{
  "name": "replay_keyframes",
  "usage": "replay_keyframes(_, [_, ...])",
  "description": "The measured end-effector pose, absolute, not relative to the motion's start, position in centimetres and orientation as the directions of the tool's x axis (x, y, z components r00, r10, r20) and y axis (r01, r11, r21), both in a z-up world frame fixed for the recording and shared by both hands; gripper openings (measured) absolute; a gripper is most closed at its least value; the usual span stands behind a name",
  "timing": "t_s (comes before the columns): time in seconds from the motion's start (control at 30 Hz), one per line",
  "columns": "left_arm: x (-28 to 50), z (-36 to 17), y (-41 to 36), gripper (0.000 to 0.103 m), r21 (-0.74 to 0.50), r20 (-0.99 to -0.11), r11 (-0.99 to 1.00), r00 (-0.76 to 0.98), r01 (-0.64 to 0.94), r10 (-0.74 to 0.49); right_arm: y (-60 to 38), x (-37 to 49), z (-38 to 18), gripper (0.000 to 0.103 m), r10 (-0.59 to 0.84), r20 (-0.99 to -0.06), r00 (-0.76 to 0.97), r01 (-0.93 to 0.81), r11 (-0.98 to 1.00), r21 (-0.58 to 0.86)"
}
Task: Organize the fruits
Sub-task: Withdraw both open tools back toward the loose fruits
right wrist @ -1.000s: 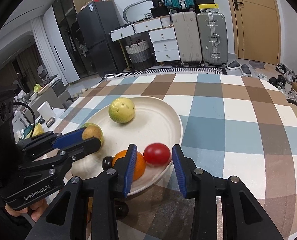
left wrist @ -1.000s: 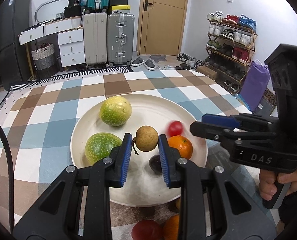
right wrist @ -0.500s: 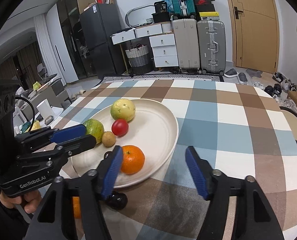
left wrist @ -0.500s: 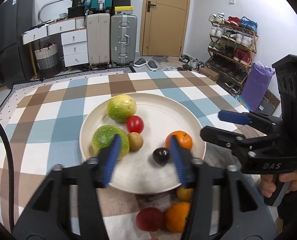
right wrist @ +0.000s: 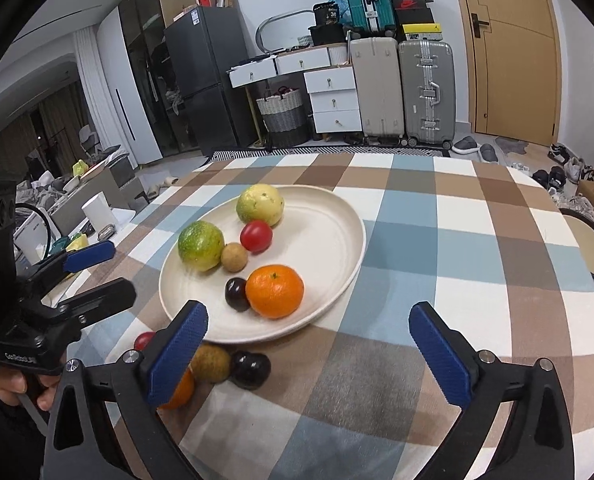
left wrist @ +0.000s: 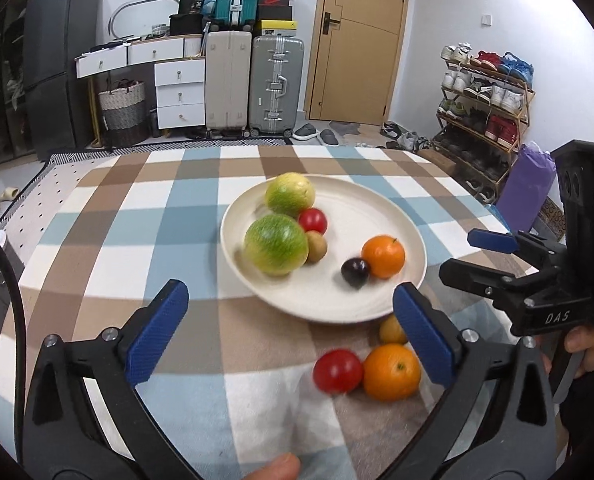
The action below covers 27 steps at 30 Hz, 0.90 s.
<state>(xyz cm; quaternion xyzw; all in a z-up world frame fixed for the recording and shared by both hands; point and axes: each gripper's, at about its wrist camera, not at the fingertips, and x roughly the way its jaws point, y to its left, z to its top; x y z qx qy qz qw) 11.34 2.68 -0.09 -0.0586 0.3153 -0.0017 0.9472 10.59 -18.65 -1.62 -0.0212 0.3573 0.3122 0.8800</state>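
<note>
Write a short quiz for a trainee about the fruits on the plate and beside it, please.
1. How many fruits lie on the plate?
2. True or false: every fruit in view is already on the plate.
3. Which fruit lies nearest the far rim of the plate? A: the orange. B: the yellow-green fruit. C: the dark plum.

Key: 1: six. 2: false; several fruits lie on the checked cloth in front of the plate. 3: B.

Suitcases (left wrist: 253, 80) stand beside a wooden door (left wrist: 357, 40).
</note>
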Motion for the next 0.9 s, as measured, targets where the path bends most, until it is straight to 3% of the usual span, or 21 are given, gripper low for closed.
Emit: replay_keyframes(0.9, [10.9, -2.7, 2.8, 0.102, -0.076, -0.713, 0.997, 0.699, -0.019, -0.041, -18.0, 10.0, -3.5, 0.103, 0.478, -0.758, 0.444, -0.632, 0.767, 0.113])
